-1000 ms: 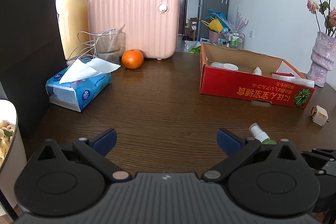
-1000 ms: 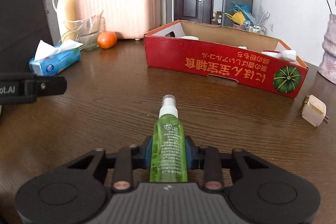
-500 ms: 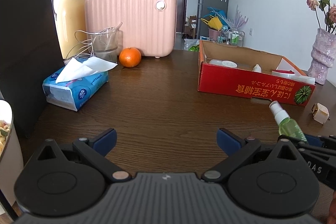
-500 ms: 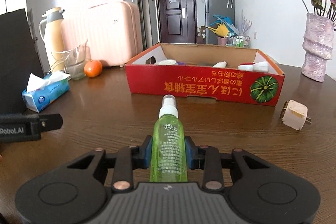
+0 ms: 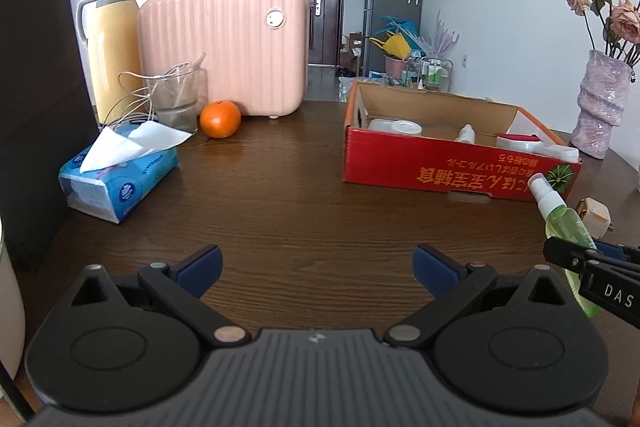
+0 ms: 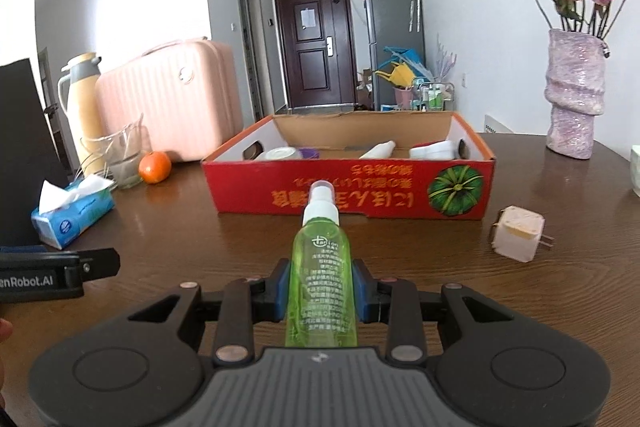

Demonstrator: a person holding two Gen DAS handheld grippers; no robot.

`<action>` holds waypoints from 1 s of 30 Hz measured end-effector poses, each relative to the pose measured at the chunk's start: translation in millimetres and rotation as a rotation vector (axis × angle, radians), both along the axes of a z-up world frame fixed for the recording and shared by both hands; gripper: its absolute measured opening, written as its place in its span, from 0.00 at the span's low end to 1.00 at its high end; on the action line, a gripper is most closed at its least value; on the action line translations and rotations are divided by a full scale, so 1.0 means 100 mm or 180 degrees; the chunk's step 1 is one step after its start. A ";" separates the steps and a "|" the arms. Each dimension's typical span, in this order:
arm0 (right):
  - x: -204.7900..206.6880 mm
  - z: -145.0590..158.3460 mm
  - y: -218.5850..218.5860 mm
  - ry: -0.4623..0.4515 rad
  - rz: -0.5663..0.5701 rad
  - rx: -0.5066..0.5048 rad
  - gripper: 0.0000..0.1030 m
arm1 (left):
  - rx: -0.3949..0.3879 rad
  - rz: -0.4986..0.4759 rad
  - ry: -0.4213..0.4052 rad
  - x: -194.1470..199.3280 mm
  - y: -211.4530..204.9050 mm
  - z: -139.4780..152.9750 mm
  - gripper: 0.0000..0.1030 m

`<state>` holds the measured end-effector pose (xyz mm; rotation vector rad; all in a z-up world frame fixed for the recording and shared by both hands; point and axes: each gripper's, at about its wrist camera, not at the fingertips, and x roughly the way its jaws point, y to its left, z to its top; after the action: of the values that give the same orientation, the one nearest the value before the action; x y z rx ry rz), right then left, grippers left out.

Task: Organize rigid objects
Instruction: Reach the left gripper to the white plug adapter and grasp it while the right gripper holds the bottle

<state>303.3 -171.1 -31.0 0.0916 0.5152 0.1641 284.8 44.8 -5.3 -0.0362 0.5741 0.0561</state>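
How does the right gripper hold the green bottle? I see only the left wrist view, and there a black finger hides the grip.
Observer: In the right wrist view the right gripper is shut on the green spray bottle. Both blue pads press its body.
Operator: Does the red box hold something that I miss?
Observer: Yes. In the red box a small purple thing lies beside the white jar. I cannot tell what it is.
Operator: Is anything right of the vase?
Observer: Yes. Right of the vase a pale object stands at the table's edge, cut off by the frame.
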 end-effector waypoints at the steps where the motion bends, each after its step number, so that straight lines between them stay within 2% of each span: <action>1: 0.00 0.01 -0.04 -0.0007 -0.0014 0.0013 0.30 | -0.0003 -0.0004 -0.0001 0.01 -0.03 0.01 1.00; 14: 0.00 0.08 -0.53 -0.0168 -0.0239 0.0122 0.30 | 0.0043 -0.0122 0.0004 0.17 -0.52 0.07 1.00; 30: 0.18 0.05 -1.25 -0.0178 -0.0523 0.0204 0.30 | 0.0114 -0.0417 0.0117 0.45 -1.37 -0.06 1.00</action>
<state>321.0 -295.7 -25.8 0.1908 0.4446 0.0223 329.9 -92.5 -11.3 0.0375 0.6109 -0.0605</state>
